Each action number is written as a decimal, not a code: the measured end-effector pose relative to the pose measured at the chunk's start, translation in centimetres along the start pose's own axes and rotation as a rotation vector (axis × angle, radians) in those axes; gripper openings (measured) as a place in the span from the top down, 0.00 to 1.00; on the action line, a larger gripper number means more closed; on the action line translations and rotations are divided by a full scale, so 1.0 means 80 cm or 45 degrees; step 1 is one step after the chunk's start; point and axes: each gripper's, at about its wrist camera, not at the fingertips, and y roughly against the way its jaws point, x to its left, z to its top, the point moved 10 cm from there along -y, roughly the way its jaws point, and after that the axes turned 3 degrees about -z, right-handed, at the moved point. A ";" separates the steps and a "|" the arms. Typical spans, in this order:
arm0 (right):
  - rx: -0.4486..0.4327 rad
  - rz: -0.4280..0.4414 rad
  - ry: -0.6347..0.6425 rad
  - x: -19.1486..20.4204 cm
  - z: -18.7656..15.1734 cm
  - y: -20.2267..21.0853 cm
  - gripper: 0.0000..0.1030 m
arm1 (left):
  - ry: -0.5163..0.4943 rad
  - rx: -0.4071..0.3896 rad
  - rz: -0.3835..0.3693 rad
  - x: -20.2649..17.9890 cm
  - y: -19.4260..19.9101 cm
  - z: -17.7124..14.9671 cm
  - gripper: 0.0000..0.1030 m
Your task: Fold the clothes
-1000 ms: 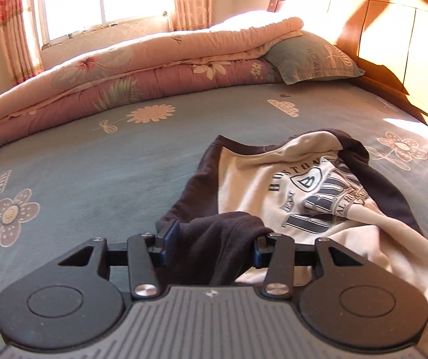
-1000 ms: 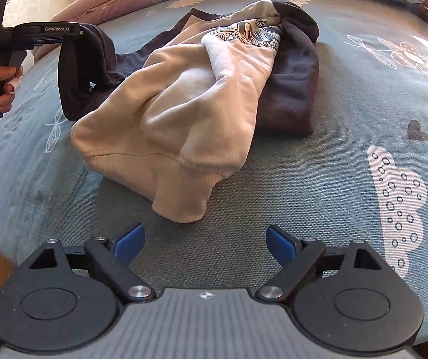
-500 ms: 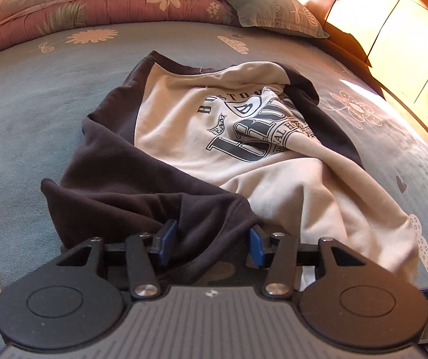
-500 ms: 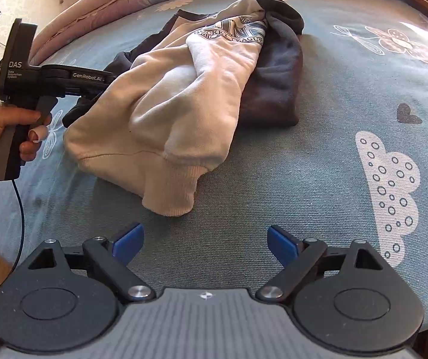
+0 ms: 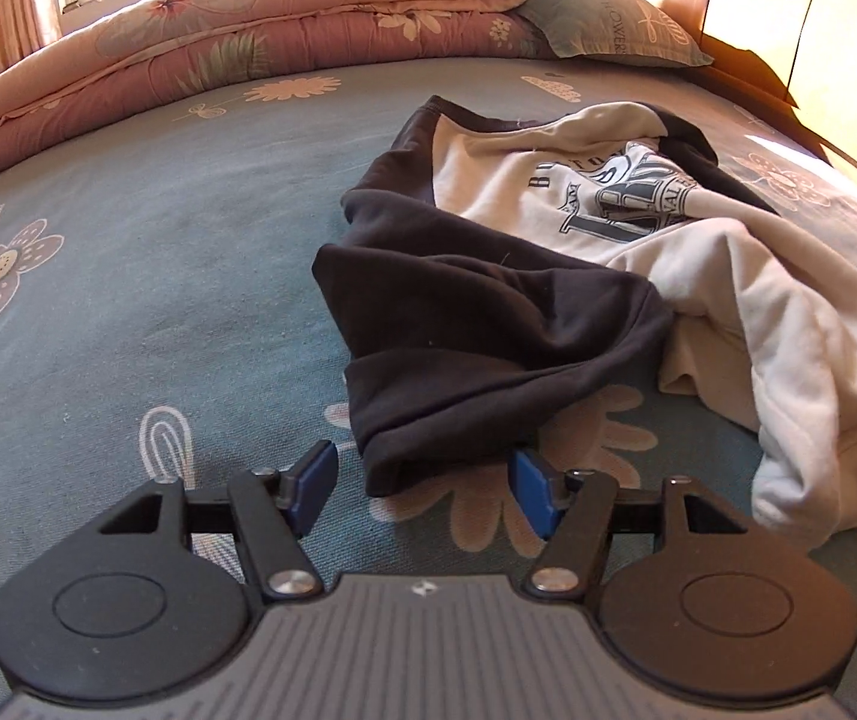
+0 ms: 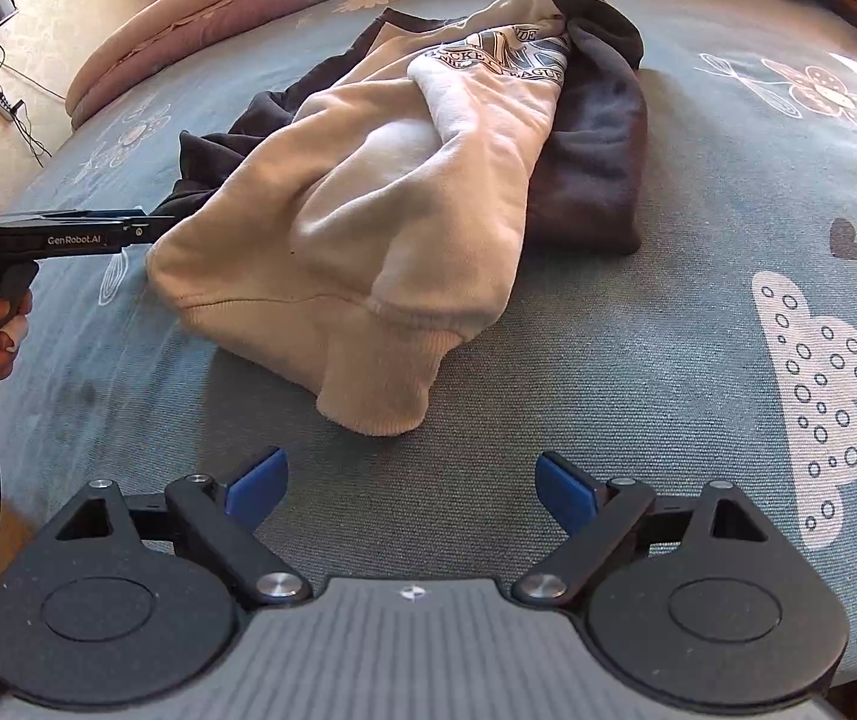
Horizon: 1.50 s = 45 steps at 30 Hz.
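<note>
On the left, the left claw (image 5: 422,480) has just been opening; its blue pads stand apart, with the cuff end of the dark sleeve (image 5: 488,348) lying on the bed (image 5: 128,276) between and just ahead of them, apparently let go, though whether the right-hand pad still brushes the cloth is hard to tell. The sleeve runs away from this claw, up and to the right, into the cream sweatshirt (image 6: 380,228), which lies crumpled in the middle of the bed. From the right wrist view, the left claw (image 6: 146,222) reaches in at the sweatshirt's left edge, its tips partly hidden behind the cream fabric. Further right, the right claw (image 6: 410,480) hangs released and empty, with the ribbed cream cuff just beyond its pads. I judge the left claw nearer for the dark sleeve, the right for the cream cuff. The second dark sleeve is bunched under the body, its end hidden.
</note>
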 end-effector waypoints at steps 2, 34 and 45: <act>0.003 -0.011 -0.001 -0.002 -0.001 0.001 0.10 | 0.071 -0.018 -0.004 0.007 -0.010 -0.002 0.39; 0.038 -0.014 -0.010 -0.003 -0.014 -0.008 0.08 | 0.295 -0.140 0.023 0.026 -0.001 0.018 0.85; -0.020 -0.001 0.040 0.011 0.004 0.007 0.08 | 0.150 -0.194 0.416 0.155 0.107 0.035 0.89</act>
